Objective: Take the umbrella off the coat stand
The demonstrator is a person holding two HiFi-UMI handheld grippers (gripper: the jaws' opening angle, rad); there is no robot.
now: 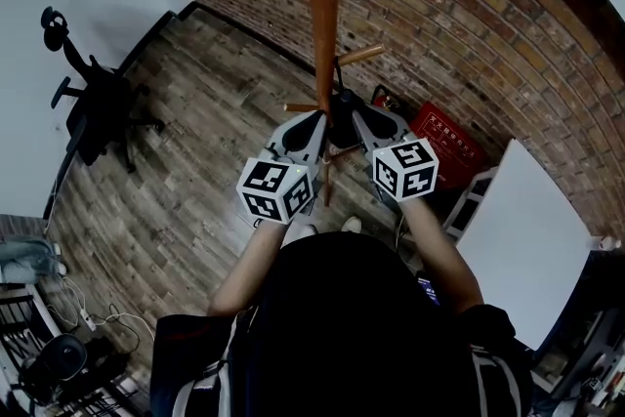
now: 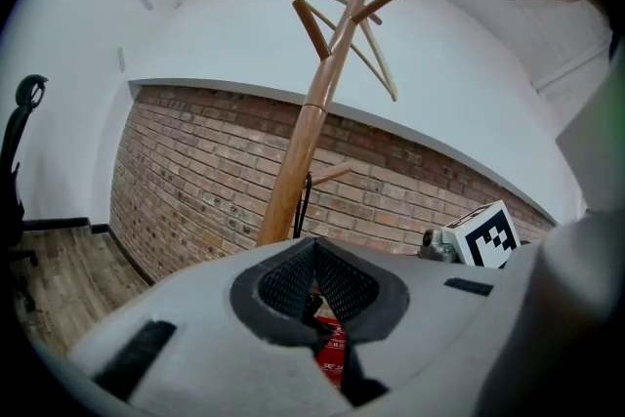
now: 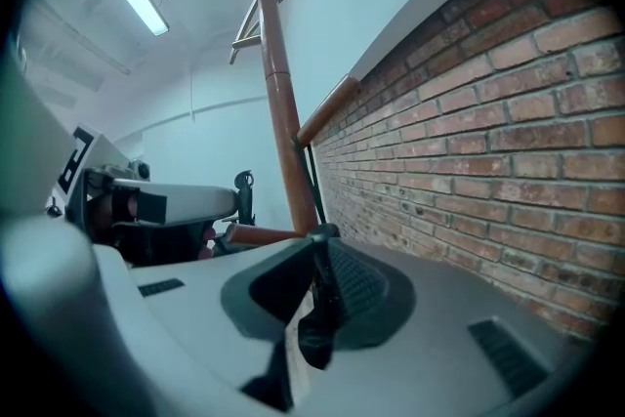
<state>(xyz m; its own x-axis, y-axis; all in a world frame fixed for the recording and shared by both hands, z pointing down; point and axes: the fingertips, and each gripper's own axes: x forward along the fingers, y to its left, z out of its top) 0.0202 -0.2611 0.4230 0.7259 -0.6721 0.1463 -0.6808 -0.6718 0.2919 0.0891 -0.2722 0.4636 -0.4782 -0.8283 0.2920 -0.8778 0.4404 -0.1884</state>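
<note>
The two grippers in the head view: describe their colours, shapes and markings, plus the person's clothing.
Both the left gripper and right gripper have pale grey, wedge-shaped shells. Each carries a white cube with black square markers. Dark mesh-textured pads line the jaws. The person wears a dark top.

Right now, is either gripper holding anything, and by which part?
The right gripper is shut on the black umbrella, at the end just below its hanging strap. Whether the left gripper grips anything cannot be told.
</note>
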